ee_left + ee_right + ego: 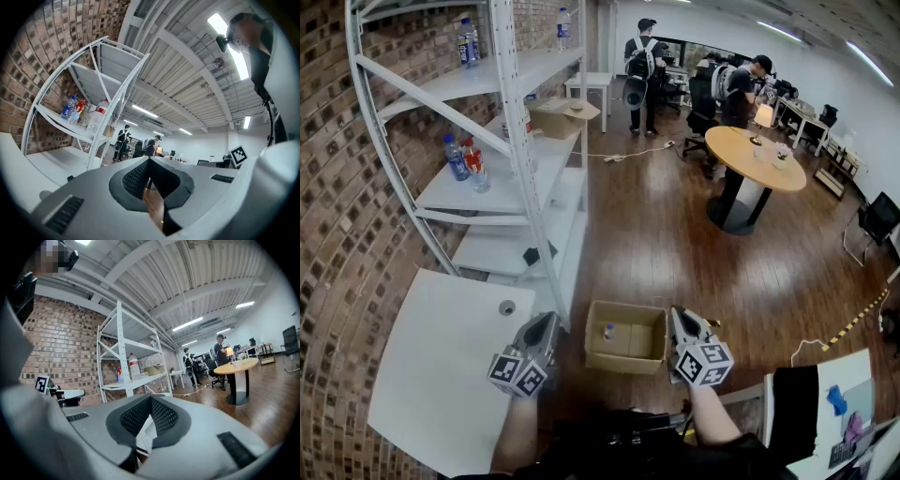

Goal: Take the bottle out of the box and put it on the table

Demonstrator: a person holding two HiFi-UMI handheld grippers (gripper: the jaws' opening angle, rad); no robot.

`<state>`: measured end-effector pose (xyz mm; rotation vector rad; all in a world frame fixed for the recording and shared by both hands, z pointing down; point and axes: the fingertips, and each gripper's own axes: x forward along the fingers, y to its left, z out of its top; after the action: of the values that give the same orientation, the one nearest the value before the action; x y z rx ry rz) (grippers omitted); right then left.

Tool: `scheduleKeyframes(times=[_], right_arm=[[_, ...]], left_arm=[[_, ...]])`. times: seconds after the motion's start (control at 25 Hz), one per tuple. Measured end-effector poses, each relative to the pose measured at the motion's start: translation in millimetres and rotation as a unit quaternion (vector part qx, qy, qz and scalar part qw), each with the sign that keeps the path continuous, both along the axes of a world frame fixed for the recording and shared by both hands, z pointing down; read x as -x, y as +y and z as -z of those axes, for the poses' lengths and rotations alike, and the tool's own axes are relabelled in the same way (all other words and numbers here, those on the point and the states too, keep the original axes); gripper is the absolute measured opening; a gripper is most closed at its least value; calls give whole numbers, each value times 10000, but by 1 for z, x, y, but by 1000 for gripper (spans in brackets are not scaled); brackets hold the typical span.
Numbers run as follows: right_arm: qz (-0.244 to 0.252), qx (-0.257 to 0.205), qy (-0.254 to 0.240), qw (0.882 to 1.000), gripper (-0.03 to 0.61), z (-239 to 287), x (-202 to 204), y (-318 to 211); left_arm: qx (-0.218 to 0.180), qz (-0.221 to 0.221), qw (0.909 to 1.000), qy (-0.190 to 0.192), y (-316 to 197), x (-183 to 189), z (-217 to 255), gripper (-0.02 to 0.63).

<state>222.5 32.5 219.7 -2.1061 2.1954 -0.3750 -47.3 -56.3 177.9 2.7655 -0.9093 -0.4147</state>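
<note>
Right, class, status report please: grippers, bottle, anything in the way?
Left gripper shut, empty; right gripper shut, empty. Small clear plastic bottle inside open brown cardboard box on floor. No obstacle seen toward white table.

The cardboard box (623, 362) stands open-topped, free to reach from above; the white desk (441, 375) beside it lies mostly bare; the shelf rack's upright (546, 253) rises between them.

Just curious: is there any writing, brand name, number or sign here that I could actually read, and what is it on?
No text here can be read.
Shelf bottles: blue and red labels, print too small.
Bottle in the cardboard box: label too small.
Left tool and right tool: black-and-white square patterns on their cubes, no letters.
Papers at lower right: too blurred.
</note>
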Motion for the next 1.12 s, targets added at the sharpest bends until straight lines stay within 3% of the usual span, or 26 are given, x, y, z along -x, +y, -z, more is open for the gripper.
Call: scheduleKeyframes(times=[0.2,0.56,0.84,1.12], right_arm=[[-164,32,63,9998,5,2,11,8],[-237,-75,-97,9996,5,-4,-26,-8],[237,-349,-182,9989,5,3,-67,-44],[850,-272,-194,9958,5,-4,-89,-88]], left_arm=[[-187,-283,9985,-436,3,-8,-4,3],[-207,-222,9989,-350,-18,-39,-2,3],[-358,13,9982,-471,-35,-80,8,3],[-421,492,9971,-397,-43,-99,4,3]])
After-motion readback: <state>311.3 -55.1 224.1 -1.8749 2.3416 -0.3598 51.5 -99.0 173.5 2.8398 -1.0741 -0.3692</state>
